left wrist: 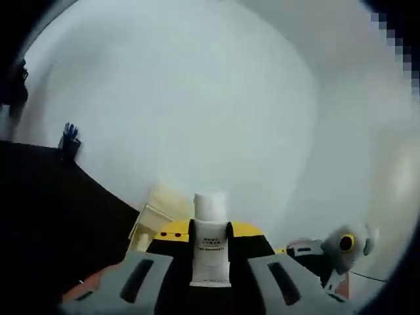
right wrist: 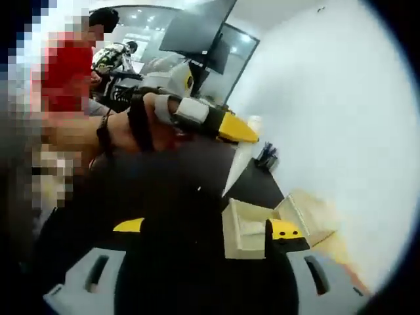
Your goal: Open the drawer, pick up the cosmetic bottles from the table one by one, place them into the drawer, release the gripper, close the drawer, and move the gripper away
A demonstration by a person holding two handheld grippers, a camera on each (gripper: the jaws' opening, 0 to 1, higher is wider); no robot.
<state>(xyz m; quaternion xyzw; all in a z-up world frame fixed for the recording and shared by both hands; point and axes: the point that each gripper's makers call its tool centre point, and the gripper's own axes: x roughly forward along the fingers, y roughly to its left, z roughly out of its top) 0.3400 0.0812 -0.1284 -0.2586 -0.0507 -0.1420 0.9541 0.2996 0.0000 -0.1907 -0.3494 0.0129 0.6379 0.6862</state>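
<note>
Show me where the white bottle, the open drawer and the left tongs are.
white bottle (left wrist: 210, 246), left gripper view, on its label.
open drawer (right wrist: 244, 231), right gripper view, on its inside.
left tongs (right wrist: 246, 133), right gripper view, at the yellow tips.

One cosmetic bottle (left wrist: 210, 244), one open drawer (right wrist: 246, 230).

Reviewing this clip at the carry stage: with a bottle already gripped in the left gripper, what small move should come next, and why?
Probably carry the white bottle toward the open drawer and lower it in. The left gripper is shut on the bottle and held up facing the wall, while the right gripper view shows the drawer pulled out beside the right gripper.
</note>
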